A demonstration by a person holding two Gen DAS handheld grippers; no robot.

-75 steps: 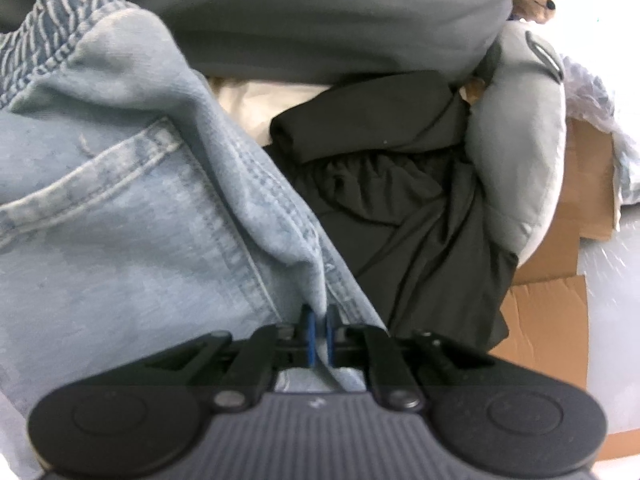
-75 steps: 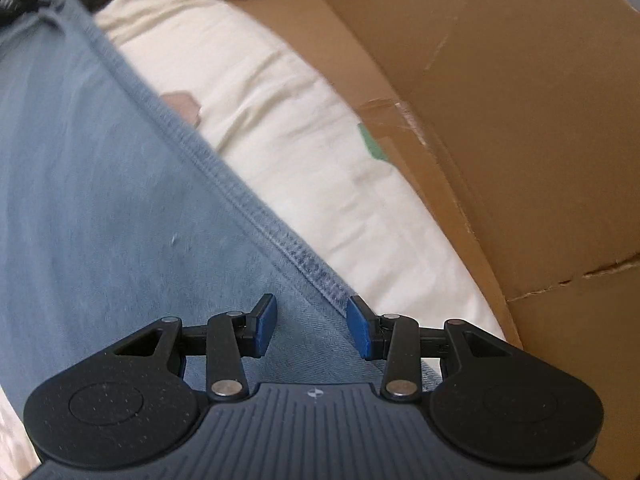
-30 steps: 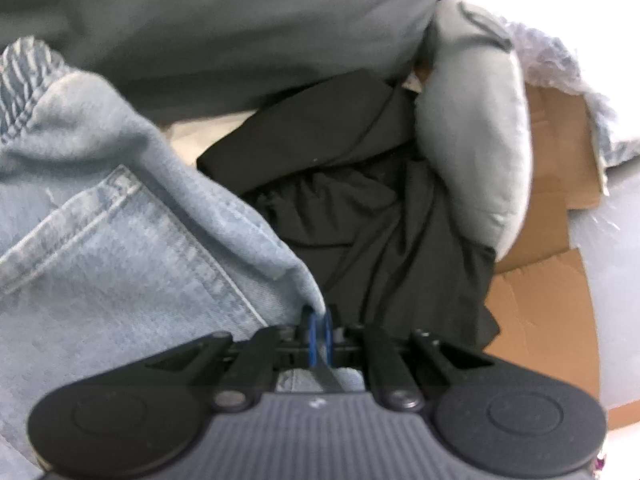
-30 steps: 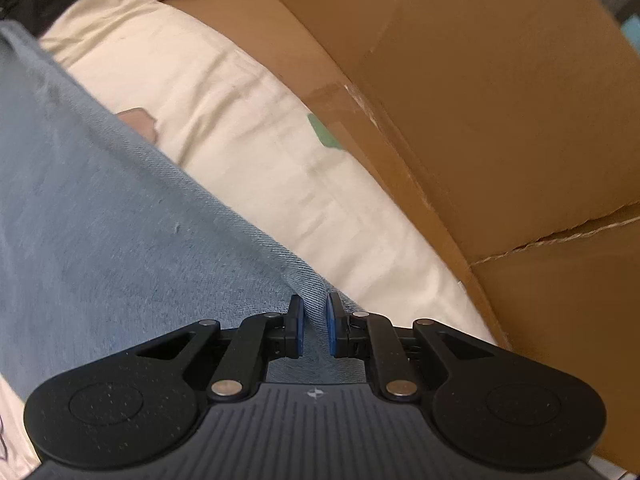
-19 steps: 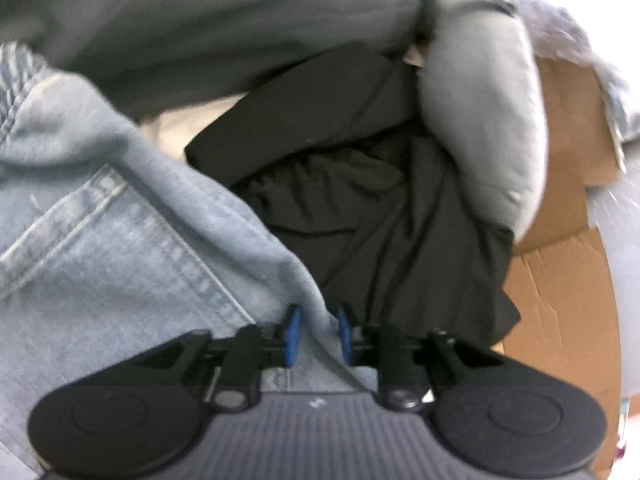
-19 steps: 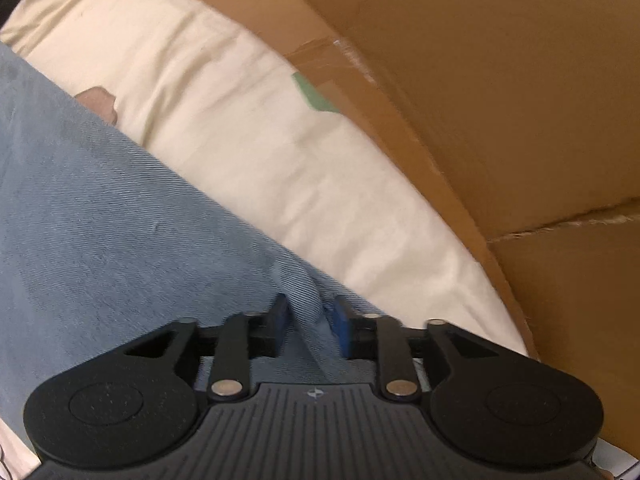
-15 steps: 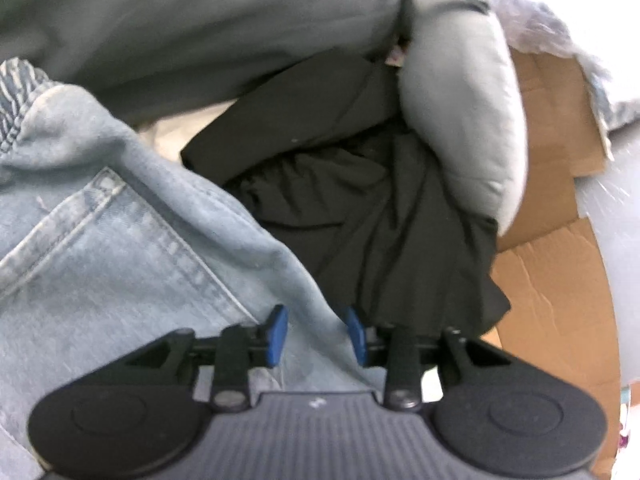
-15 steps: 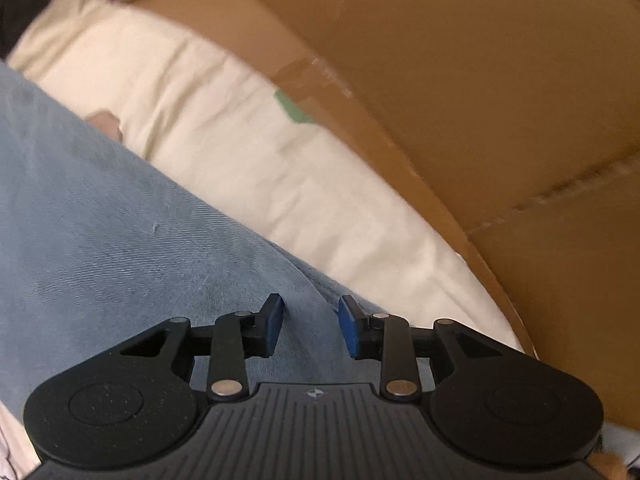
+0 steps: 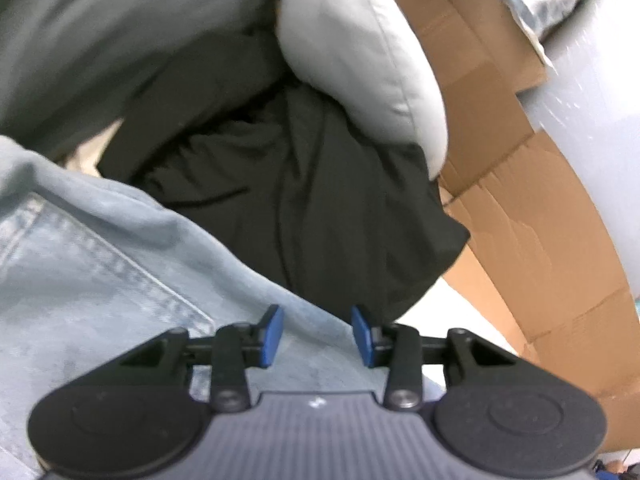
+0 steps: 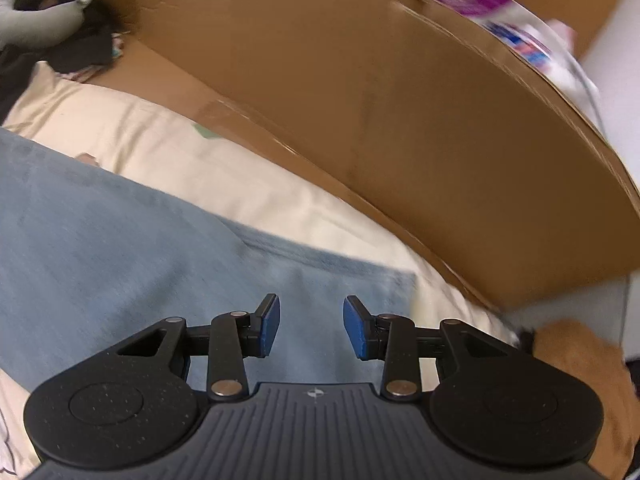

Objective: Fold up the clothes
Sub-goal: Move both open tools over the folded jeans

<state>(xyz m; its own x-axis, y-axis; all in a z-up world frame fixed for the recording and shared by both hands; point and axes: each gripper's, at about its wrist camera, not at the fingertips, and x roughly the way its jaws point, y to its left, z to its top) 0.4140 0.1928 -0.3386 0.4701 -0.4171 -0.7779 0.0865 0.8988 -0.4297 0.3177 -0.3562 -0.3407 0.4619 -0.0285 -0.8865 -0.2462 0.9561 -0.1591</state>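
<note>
Light blue jeans (image 9: 100, 280) with a stitched back pocket lie at the lower left of the left wrist view. My left gripper (image 9: 317, 334) is open over their edge, which lies loose between the blue pads. In the right wrist view the jeans (image 10: 120, 248) lie flat on a cream sheet (image 10: 180, 152). My right gripper (image 10: 311, 328) is open just above the denim near its hem corner and holds nothing.
A crumpled black garment (image 9: 288, 200) lies beyond the jeans, with a grey pillow (image 9: 360, 60) and grey fabric (image 9: 100, 40) behind it. Cardboard (image 9: 540, 240) lies to the right. A tall cardboard wall (image 10: 400, 120) runs along the sheet's right side.
Both grippers were shut on the jeans a second ago and have opened. The jeans now lie released, and both grippers have drawn back from the edge.
</note>
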